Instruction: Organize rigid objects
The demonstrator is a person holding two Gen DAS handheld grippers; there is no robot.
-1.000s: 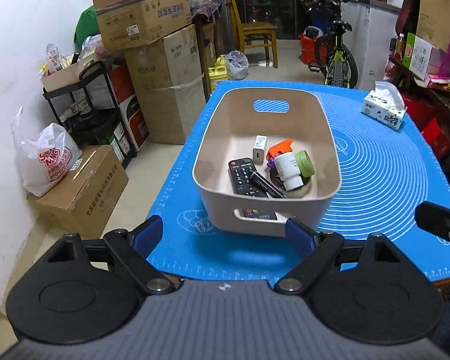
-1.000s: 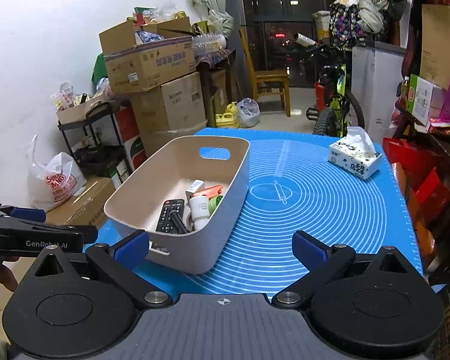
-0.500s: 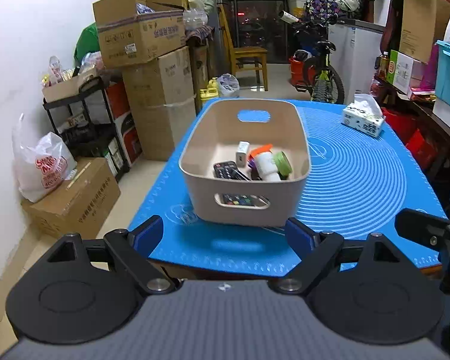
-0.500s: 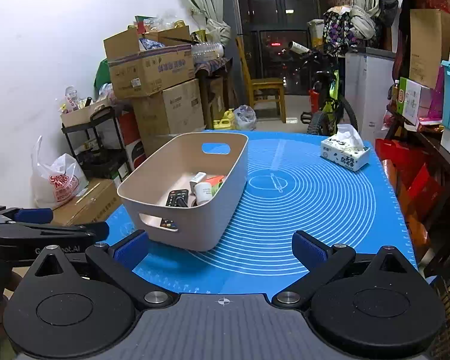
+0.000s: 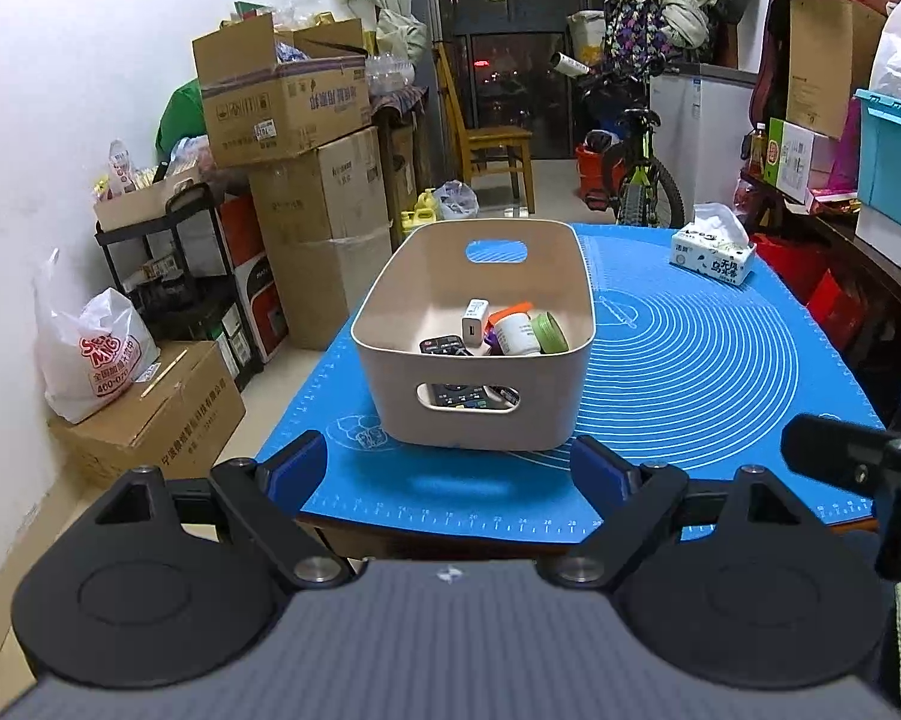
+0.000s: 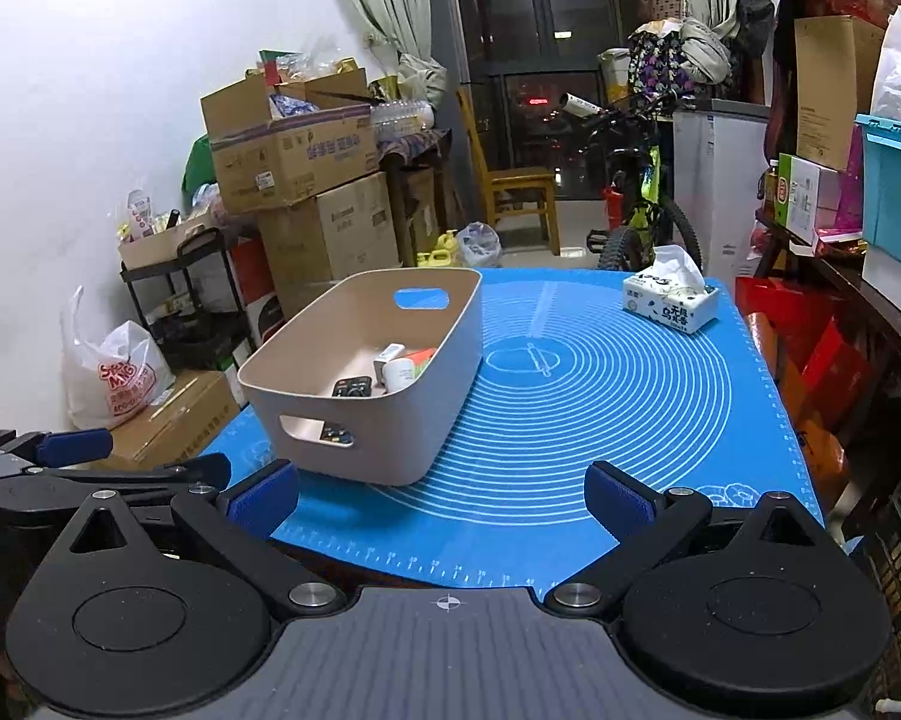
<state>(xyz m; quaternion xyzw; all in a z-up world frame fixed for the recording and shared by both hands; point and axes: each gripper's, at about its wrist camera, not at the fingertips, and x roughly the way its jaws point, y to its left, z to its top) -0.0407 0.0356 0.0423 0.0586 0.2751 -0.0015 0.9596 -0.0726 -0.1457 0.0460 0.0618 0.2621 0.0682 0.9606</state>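
the bin's (image 5: 474, 414) near wall hides most of the remote (image 5: 444, 345), bottle (image 5: 516, 333) and charger (image 5: 474, 317) inside. bin sits left on the blue mat (image 6: 600, 420); right side bare. left gripper (image 5: 450, 471) and right gripper (image 6: 444, 495) gape wide, empty, short of the near edge.

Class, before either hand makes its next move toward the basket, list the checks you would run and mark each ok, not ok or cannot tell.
1. Left tongs open and empty: ok.
2. Right tongs open and empty: ok.
3. Beige basket upright on the blue mat: ok.
4. Remote, white charger and white jar inside basket: ok.
5. Tissue pack apart from basket: ok.
6. Anything hidden beneath the jar: cannot tell.
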